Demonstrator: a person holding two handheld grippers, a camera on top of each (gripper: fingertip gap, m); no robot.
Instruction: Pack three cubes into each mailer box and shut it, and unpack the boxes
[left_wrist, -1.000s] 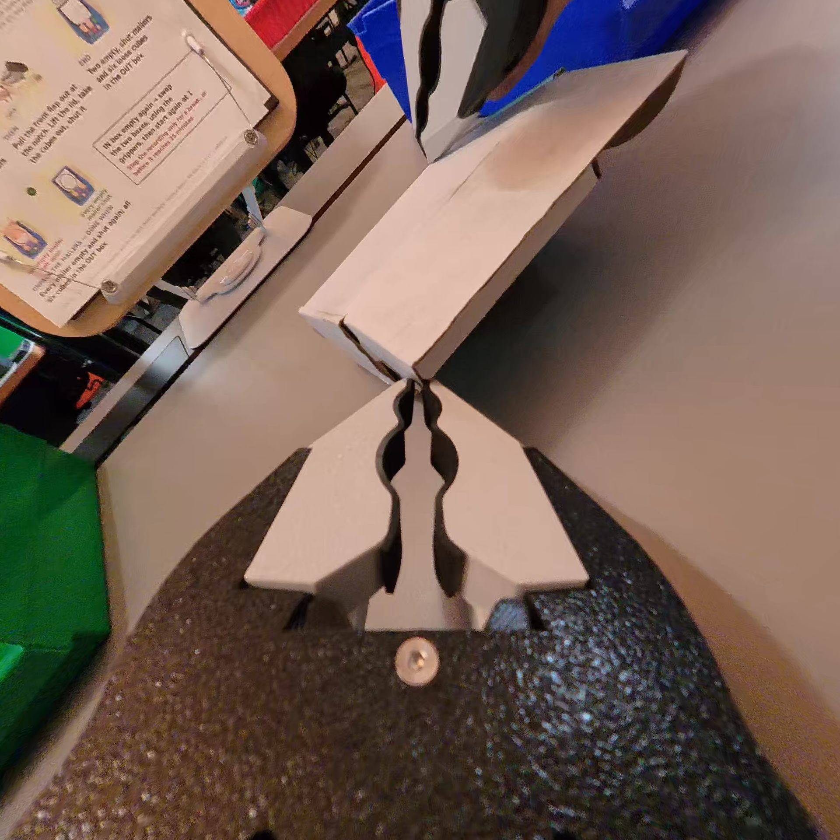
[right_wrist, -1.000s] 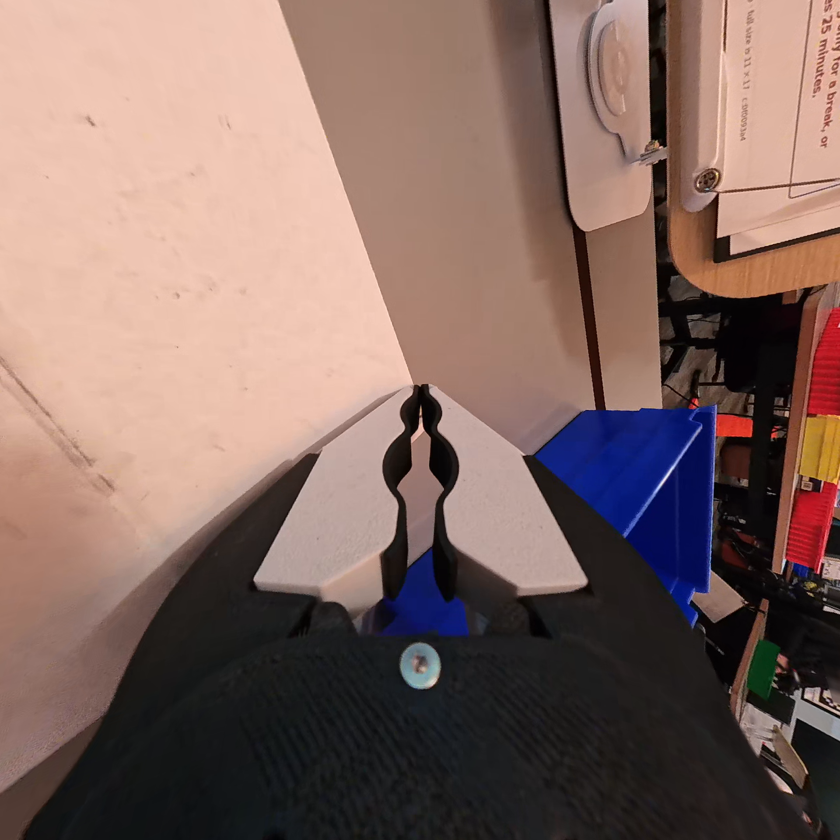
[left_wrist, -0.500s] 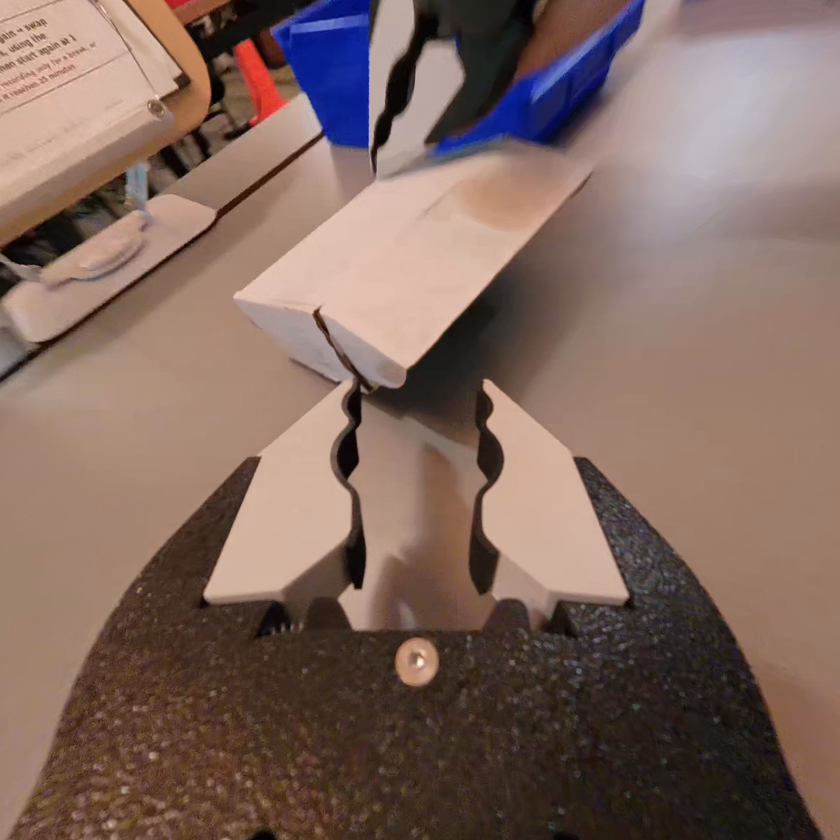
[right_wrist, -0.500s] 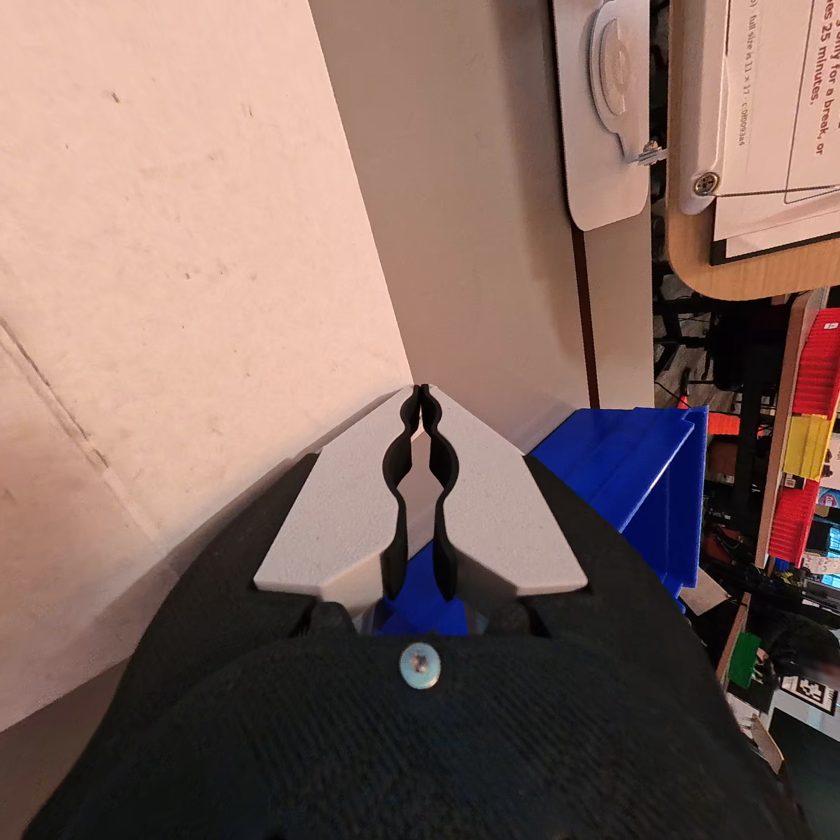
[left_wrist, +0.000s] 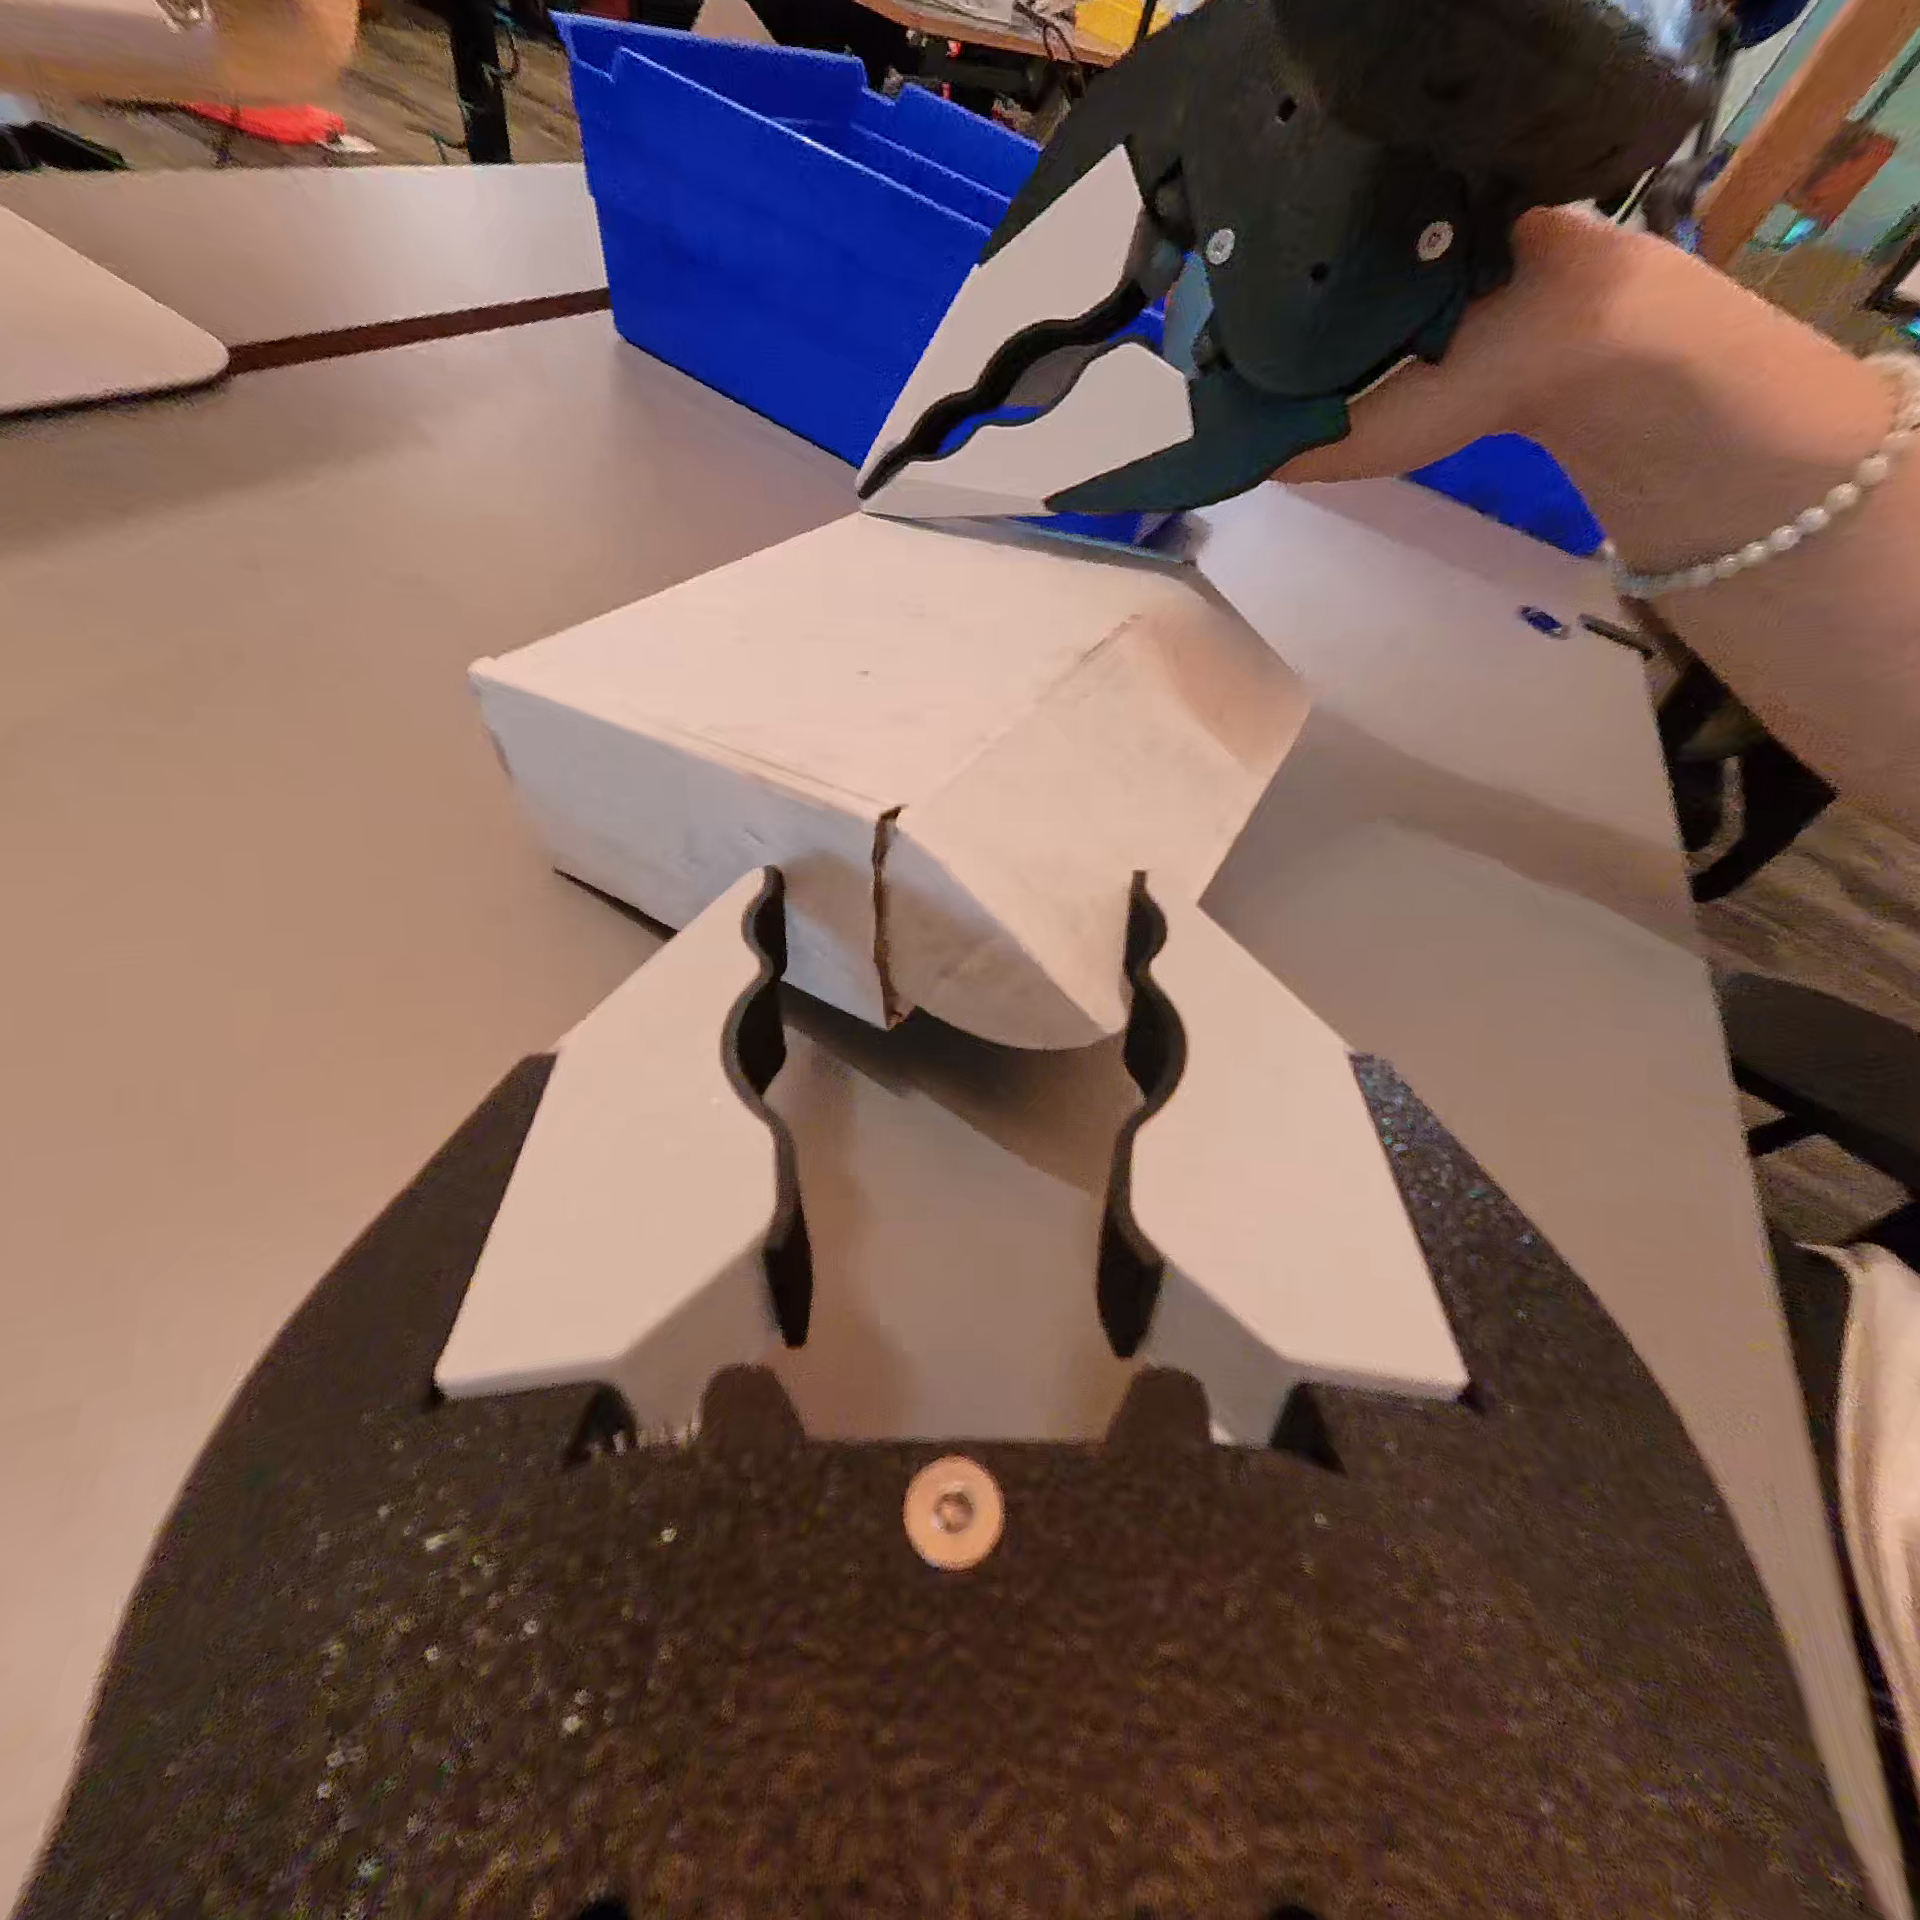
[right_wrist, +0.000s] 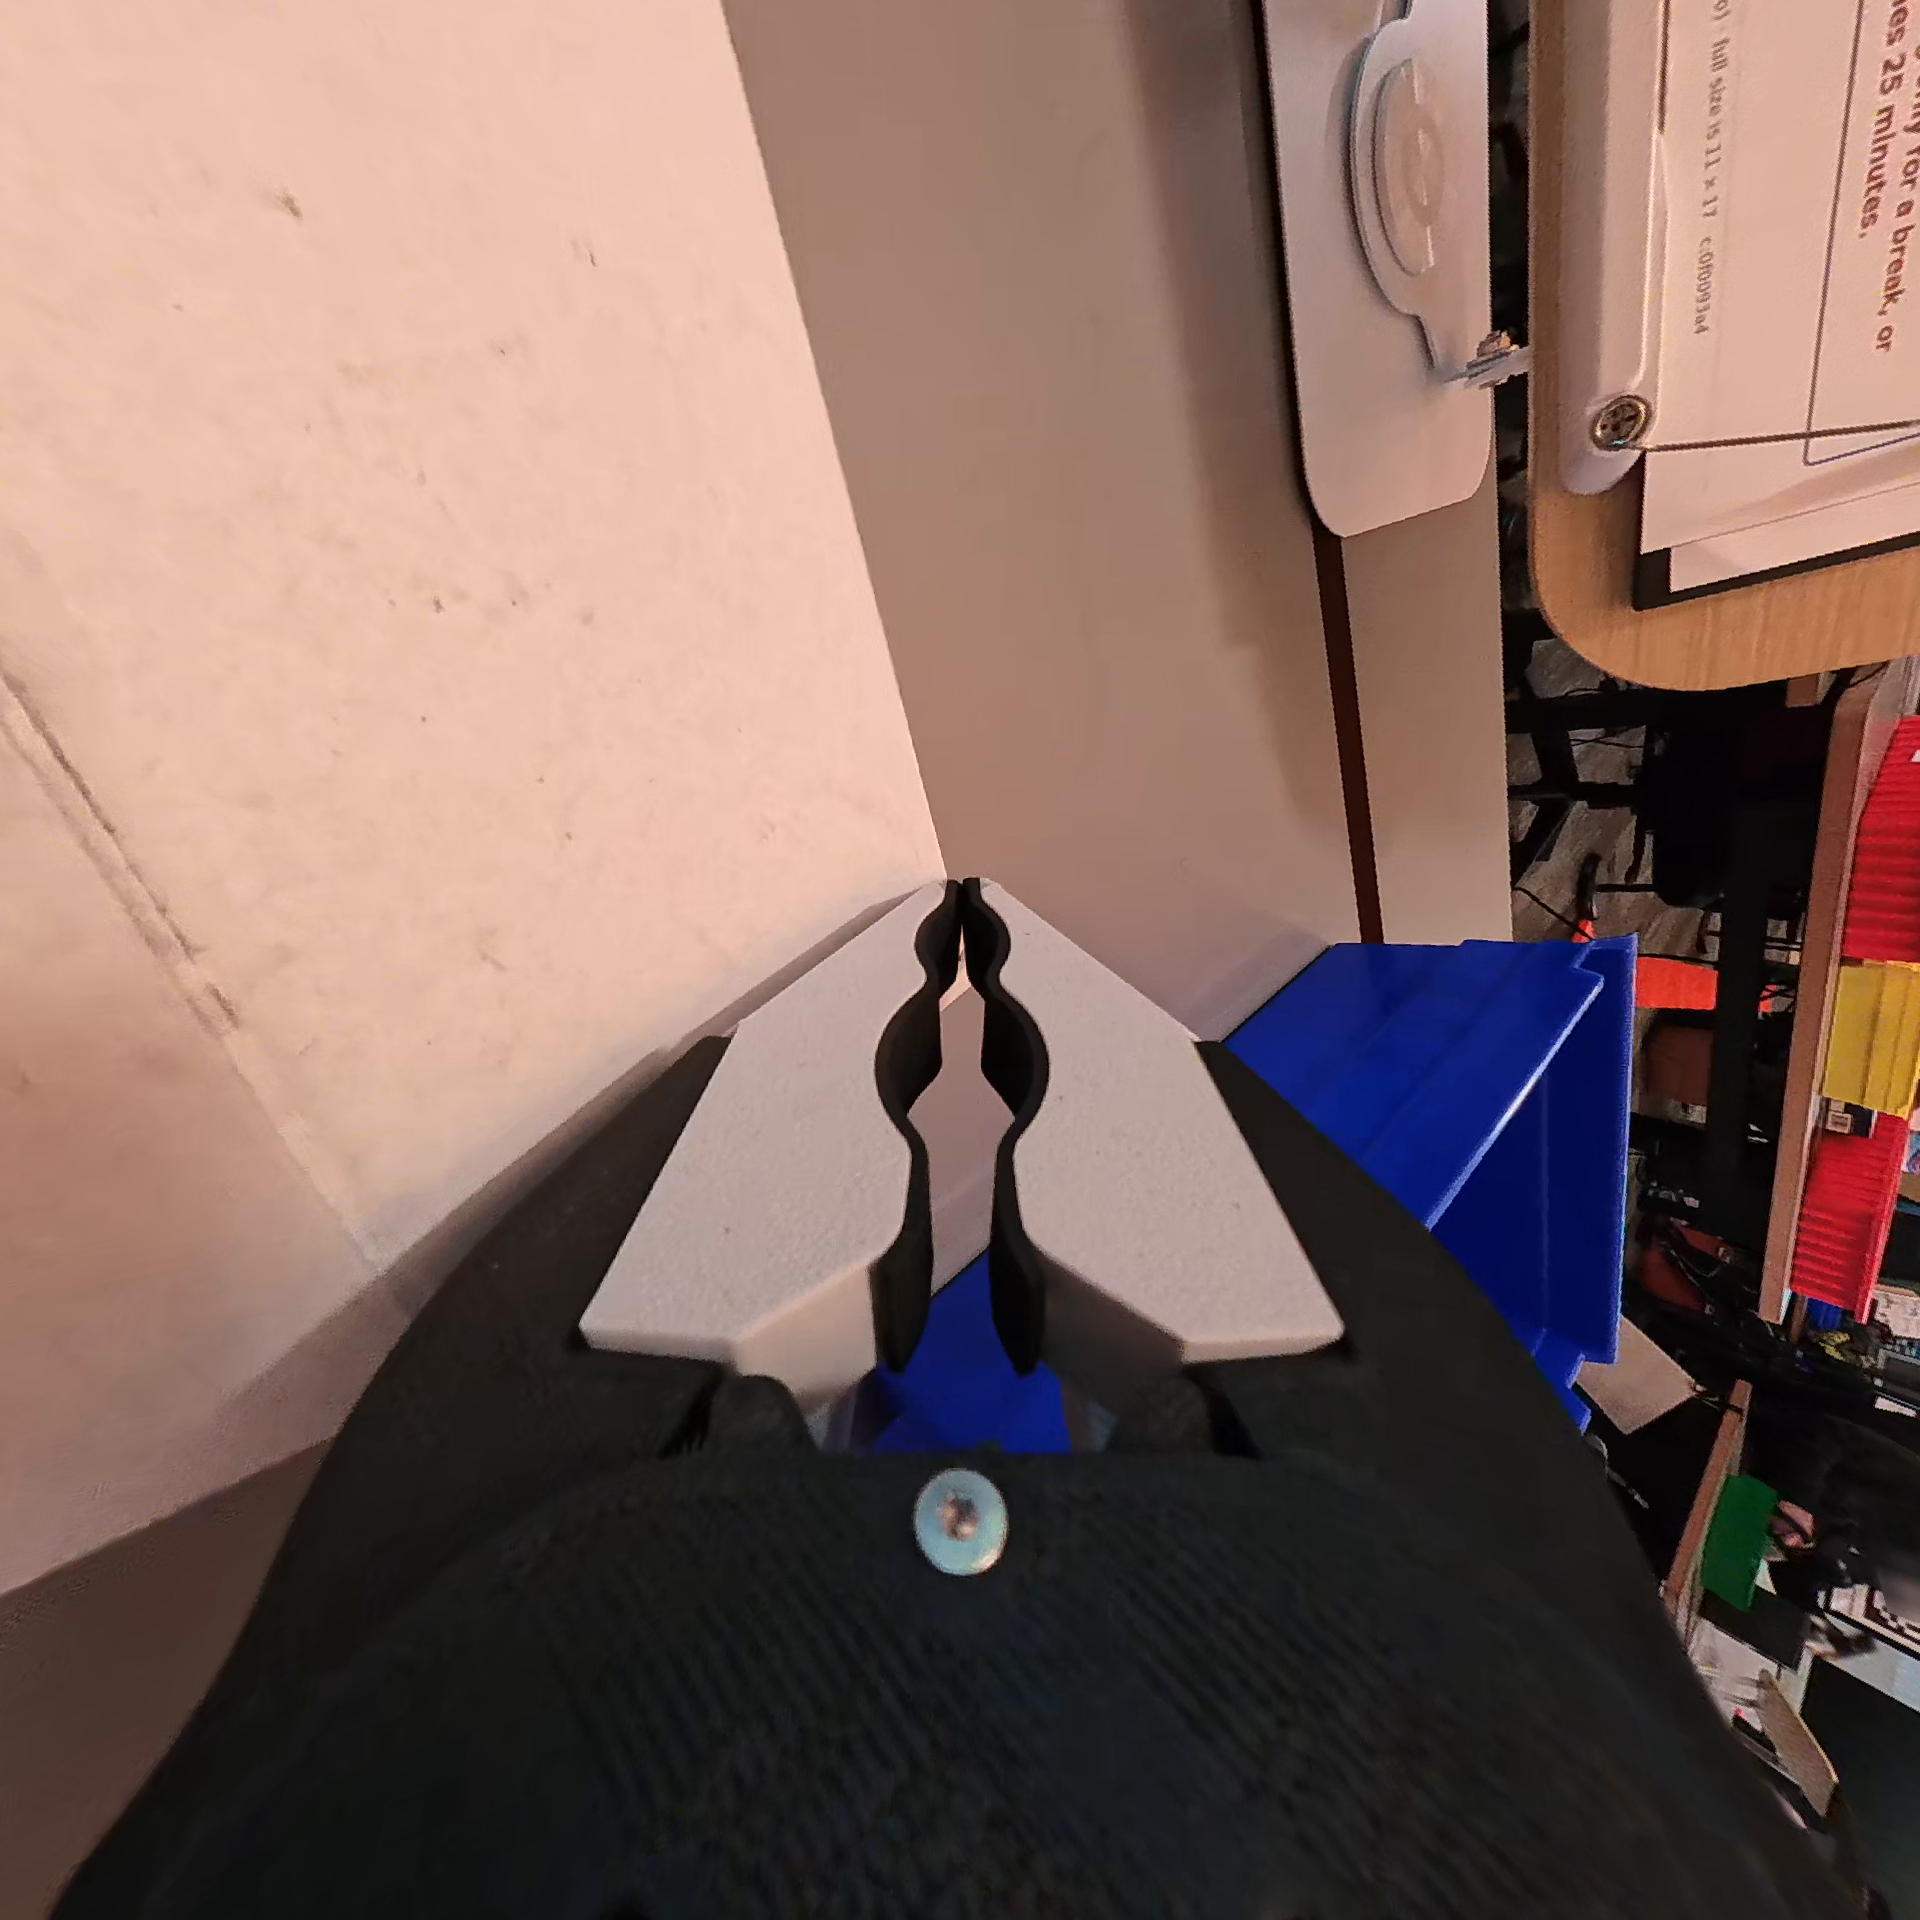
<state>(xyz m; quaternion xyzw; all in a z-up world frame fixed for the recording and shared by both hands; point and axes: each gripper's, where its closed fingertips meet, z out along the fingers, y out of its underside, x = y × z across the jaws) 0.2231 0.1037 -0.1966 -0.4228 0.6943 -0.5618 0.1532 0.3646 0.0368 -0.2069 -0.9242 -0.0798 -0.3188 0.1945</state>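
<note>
A white mailer box (left_wrist: 831, 665) lies closed on the grey table (left_wrist: 260, 623). Its near flap (left_wrist: 1039, 831) points at my left gripper (left_wrist: 953, 883), which is open with a fingertip on either side of the flap's corner. My right gripper (left_wrist: 883, 488) is shut and empty, and its tips rest on the far top edge of the box. In the right wrist view the right gripper (right_wrist: 958, 883) is shut tip to tip beside the box's white face (right_wrist: 416, 520). No cubes are in view.
A blue bin (left_wrist: 769, 260) stands just behind the box and also shows in the right wrist view (right_wrist: 1455, 1091). A white stand base (right_wrist: 1382, 260) and a board with an instruction sheet (right_wrist: 1714, 312) are farther off. The table edge (left_wrist: 1662, 935) runs along the right.
My left gripper was shut on the box's near corner and has opened and let go. The box has come down onto the table. The right gripper has stayed shut against the box.
</note>
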